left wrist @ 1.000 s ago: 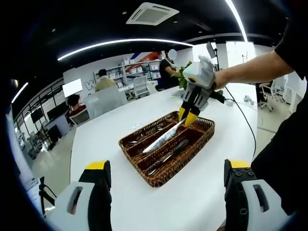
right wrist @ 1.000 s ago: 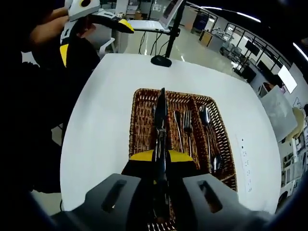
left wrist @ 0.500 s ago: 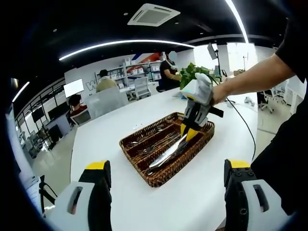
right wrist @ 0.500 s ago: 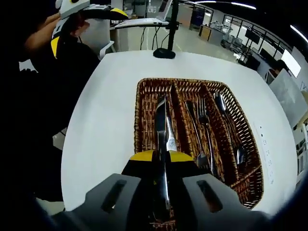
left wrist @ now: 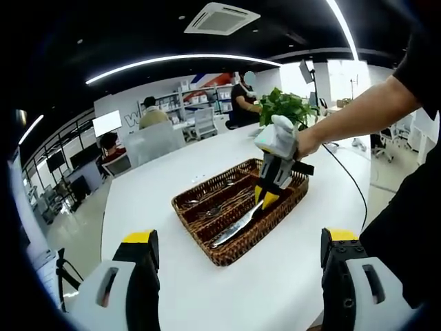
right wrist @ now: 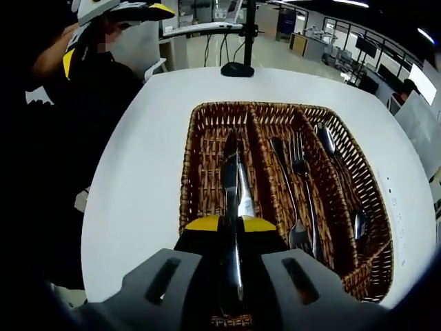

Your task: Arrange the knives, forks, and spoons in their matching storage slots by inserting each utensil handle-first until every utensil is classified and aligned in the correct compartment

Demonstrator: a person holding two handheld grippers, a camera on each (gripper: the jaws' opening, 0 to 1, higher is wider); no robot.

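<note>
On the white desk [left wrist: 207, 276] sits a wicker cutlery tray [left wrist: 240, 209] with three long compartments. The right tongs [left wrist: 263, 198], held by a person's hand [left wrist: 298, 143], are clamped on a table knife [left wrist: 238, 224] angled down into the compartment nearest the desk's near edge. The left tongs [left wrist: 238, 276] stand with jaws apart, holding nothing.

My left gripper [left wrist: 238, 276] has grey-white bodies with black jaws capped in yellow, my right gripper [right wrist: 230, 224] is grey with black, yellow-tipped jaws, and I wear a black short-sleeved top [left wrist: 422, 62].
</note>
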